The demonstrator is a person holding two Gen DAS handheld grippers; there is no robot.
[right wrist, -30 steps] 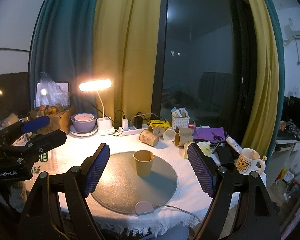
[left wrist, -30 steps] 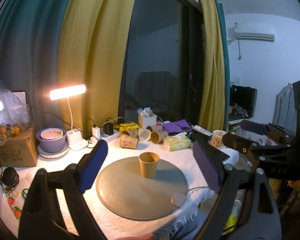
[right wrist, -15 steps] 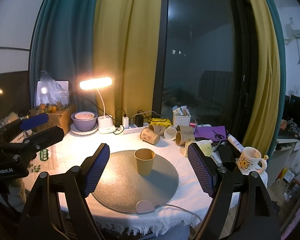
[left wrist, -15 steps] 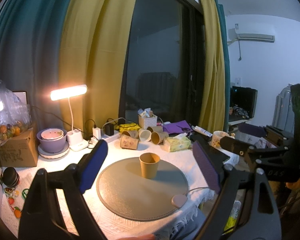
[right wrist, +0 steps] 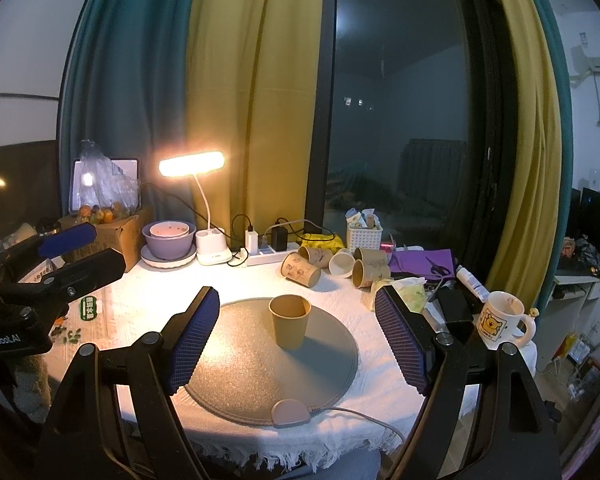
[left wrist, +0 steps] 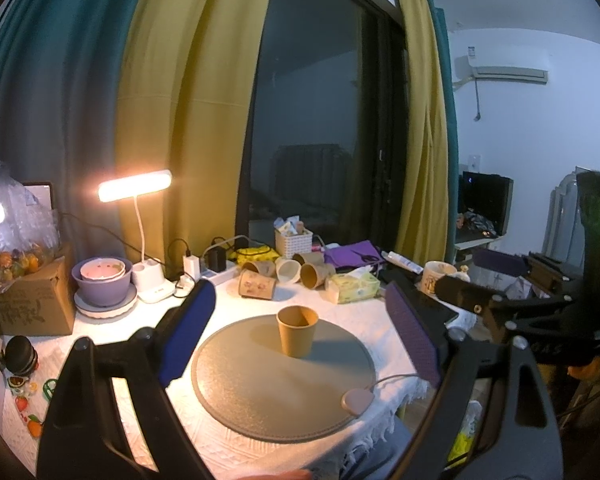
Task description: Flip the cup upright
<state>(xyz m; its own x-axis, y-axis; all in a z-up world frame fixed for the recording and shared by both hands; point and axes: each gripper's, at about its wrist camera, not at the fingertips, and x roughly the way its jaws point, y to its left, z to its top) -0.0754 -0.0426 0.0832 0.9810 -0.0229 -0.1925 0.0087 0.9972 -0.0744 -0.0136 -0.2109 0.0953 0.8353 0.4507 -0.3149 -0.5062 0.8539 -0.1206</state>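
Note:
A brown paper cup [left wrist: 297, 331] stands upright, mouth up, on a round grey mat [left wrist: 283, 372]; it also shows in the right wrist view [right wrist: 289, 321] on the mat [right wrist: 268, 364]. My left gripper [left wrist: 300, 320] is open and empty, held back from the cup above the table's near edge. My right gripper [right wrist: 298, 320] is open and empty, also back from the cup. The right gripper shows at the right of the left wrist view [left wrist: 500, 280]. The left gripper shows at the left of the right wrist view [right wrist: 72, 256].
Several paper cups [right wrist: 300, 269] lie on their sides behind the mat. A lit desk lamp [right wrist: 192, 164], purple bowls [right wrist: 169, 240], a power strip [right wrist: 266, 254], a white basket [right wrist: 364, 236], a tissue pack [left wrist: 352, 287] and a mug [right wrist: 500, 318] crowd the table's back and right. A cabled puck [right wrist: 290, 413] sits at the mat's front.
Both grippers have drifted back very slightly; the cup stays upright on the mat and nothing else has moved.

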